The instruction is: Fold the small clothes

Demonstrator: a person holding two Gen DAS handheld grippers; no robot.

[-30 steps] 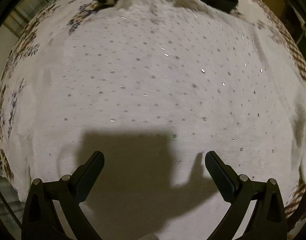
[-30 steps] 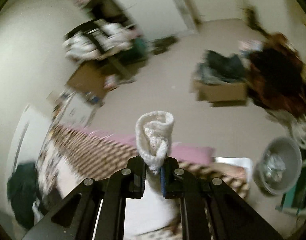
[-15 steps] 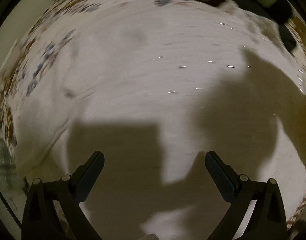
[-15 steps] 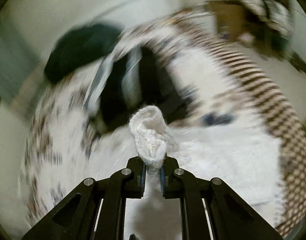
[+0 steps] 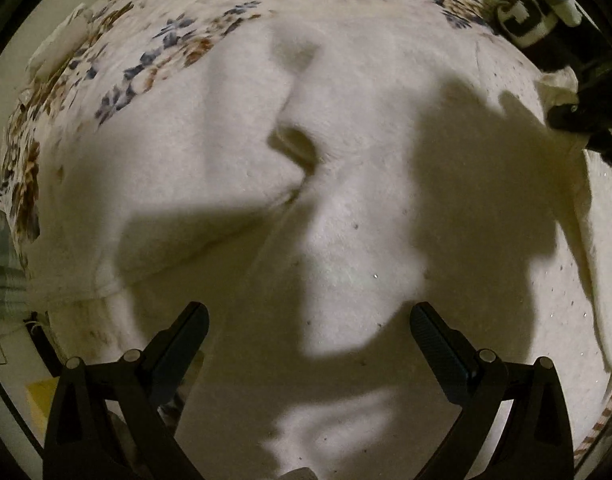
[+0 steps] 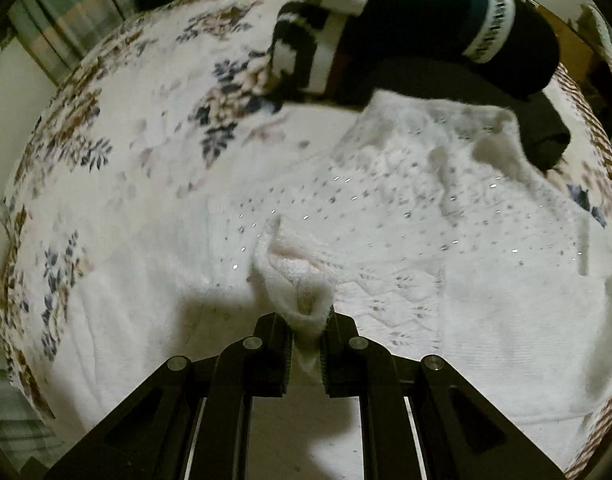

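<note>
White sweater (image 6: 386, 248) spread on flowered bedspread (image 6: 118, 152), its cuff (image 6: 302, 292) pinched between right claw (image 6: 308, 344) fingers, left claw (image 5: 306, 340) wide above shadowed knit, dark clothes (image 6: 418, 36) beyond, partly cut off, blurred

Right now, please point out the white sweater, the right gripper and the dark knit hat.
white sweater (image 6: 406, 216), right wrist view, studded front.
right gripper (image 6: 308, 332), right wrist view, between its fingertips.
dark knit hat (image 6: 446, 36), right wrist view, dark crown.
</note>
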